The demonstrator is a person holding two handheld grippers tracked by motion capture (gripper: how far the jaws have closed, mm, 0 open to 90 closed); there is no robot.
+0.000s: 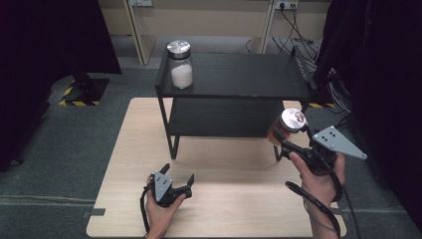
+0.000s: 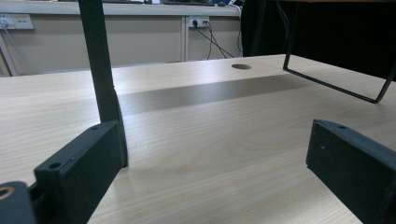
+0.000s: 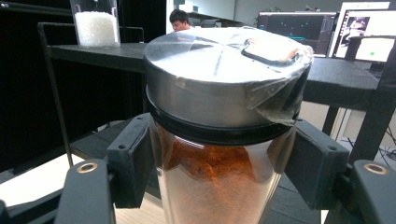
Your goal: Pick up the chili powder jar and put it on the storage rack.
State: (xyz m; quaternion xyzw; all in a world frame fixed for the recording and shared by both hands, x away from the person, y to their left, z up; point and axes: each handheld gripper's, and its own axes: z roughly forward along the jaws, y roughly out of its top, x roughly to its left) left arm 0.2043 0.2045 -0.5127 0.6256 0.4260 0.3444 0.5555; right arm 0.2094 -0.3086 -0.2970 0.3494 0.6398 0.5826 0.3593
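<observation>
Centre of the high view: surface (image 1: pixel 219 199), stretching from mid-frame down to the bottom edge. On its far half, upper centre of frame: two-tier shelf rack (image 1: pixel 234 94), legs planted on the surface. On the rack's top tier, at its left end, upper centre-left of frame: jar of white grains (image 1: pixel 179 64), upright. Right of centre, just off the rack's right front corner and above the surface: jar of orange powder (image 1: pixel 288 124), upright, between the fingers of the right gripper (image 1: pixel 298 144), below the top tier's level. Lower centre-left: left gripper (image 1: pixel 171 183), low over the surface's near half, in front of the rack's left front leg, well apart from both jars.
</observation>
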